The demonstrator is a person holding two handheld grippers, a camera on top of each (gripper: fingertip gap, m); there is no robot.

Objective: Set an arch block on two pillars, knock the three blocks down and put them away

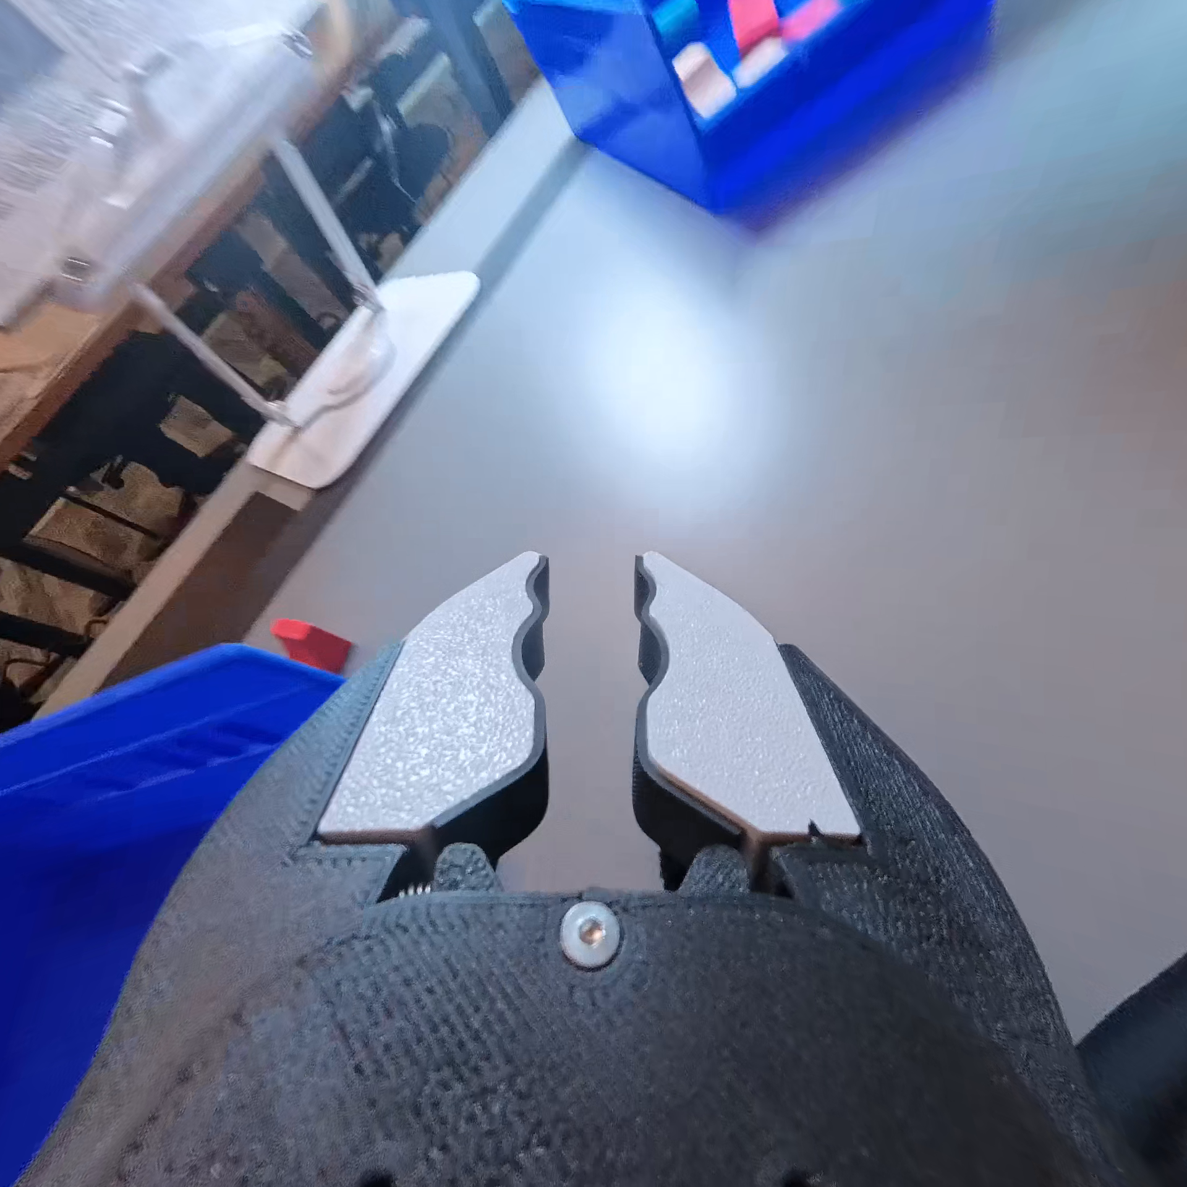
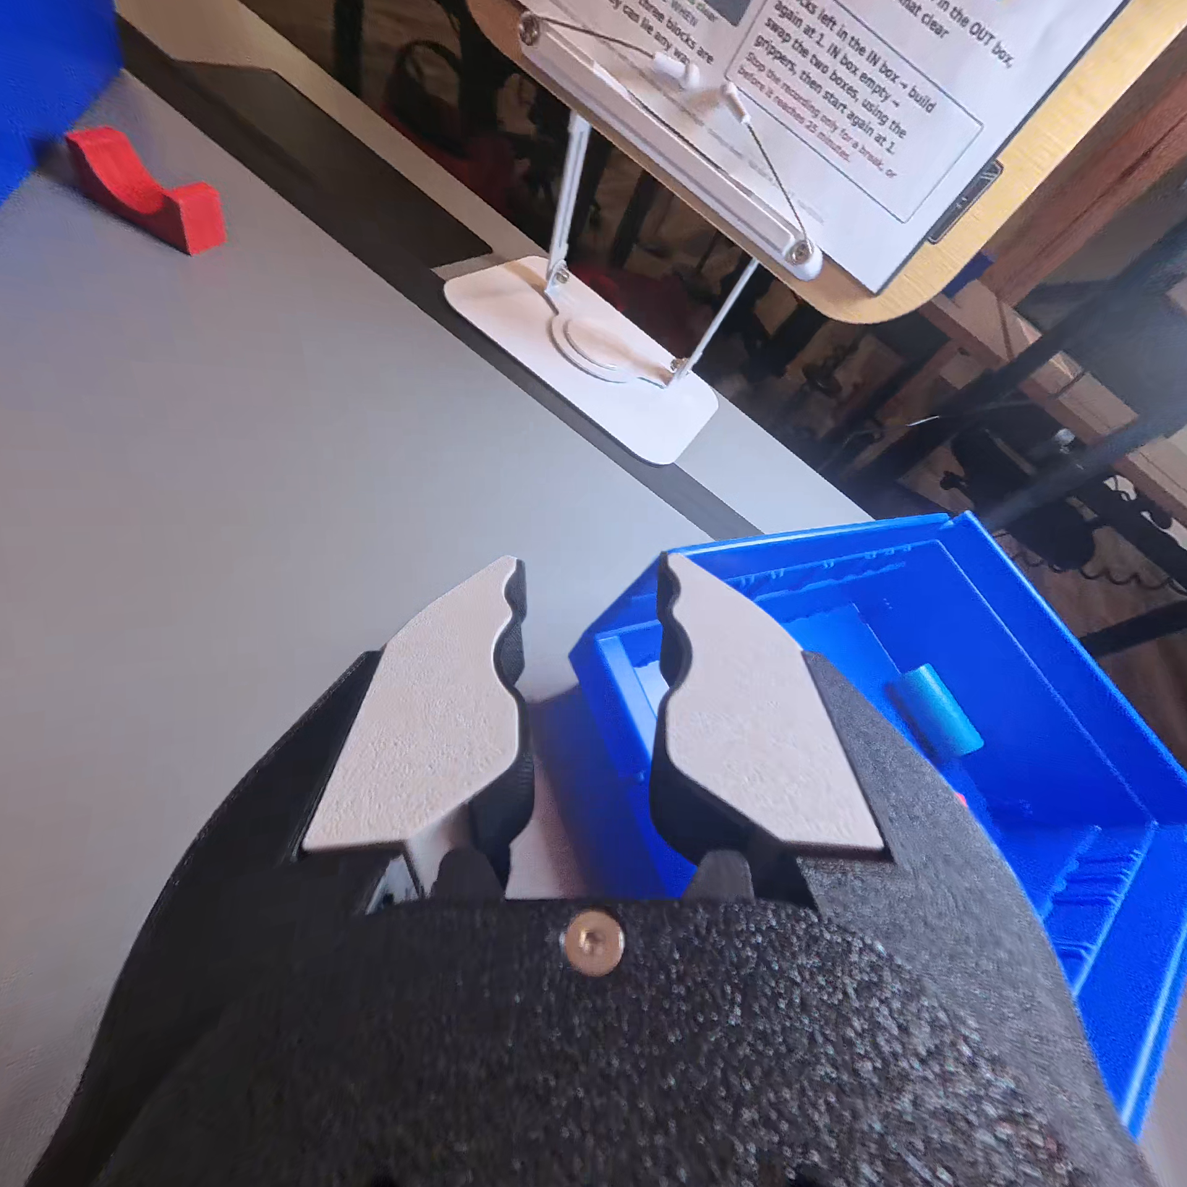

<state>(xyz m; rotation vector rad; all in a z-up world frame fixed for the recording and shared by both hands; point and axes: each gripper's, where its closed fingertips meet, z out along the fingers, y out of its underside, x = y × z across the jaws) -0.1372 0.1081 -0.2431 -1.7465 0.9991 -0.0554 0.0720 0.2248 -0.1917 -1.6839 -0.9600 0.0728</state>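
Observation:
A red arch block (image 2: 148, 193) lies on the grey table at the far left of the right wrist view, curve up; part of it shows in the left wrist view (image 1: 311, 639) behind a blue bin. My left gripper (image 1: 591, 565) is open and empty above bare table. My right gripper (image 2: 591, 568) is open and empty, over the near corner of a blue bin (image 2: 1060, 803) that holds a blue cylinder block (image 2: 941, 710). A second blue bin (image 1: 771, 109), far right in the left wrist view, holds several coloured blocks.
A white stand base (image 2: 578, 360) sits at the table's far edge and carries a board with a printed sheet (image 2: 867, 96). The same base shows in the left wrist view (image 1: 366, 379). A blue bin's wall (image 1: 115, 803) is close at lower left. Beyond the table edge are dark chairs and clutter. Spacing between my two grippers at the tips: around 25 centimetres.

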